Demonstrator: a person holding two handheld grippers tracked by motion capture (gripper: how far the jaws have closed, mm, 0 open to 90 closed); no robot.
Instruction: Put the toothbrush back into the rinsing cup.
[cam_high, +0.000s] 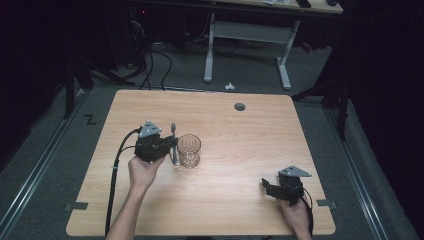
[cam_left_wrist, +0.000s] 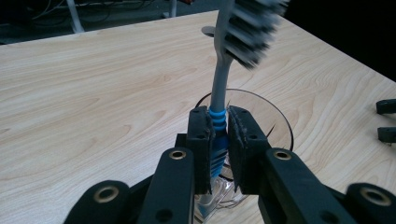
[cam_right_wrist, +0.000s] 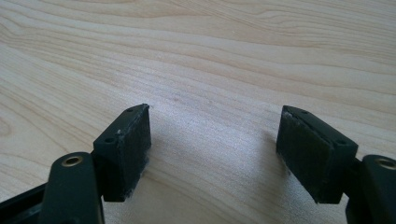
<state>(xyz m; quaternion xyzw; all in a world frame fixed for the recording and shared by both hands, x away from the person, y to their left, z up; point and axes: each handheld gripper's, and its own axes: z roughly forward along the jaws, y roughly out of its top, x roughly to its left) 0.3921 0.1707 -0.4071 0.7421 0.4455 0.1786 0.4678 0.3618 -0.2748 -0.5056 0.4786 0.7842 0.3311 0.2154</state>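
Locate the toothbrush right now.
High view: the toothbrush stands upright left of centre on the table, clamped in the left hand-held gripper, right beside the glass, bristles up.

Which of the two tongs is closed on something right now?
The left tongs, beside the clear glass cup, are clamped on the grey-and-blue toothbrush. The right tongs stand open over bare wooden table.

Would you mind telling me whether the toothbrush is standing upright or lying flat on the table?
Upright. The left gripper is shut on the toothbrush at its blue grip, bristle head up, its lower end down by the glass cup.
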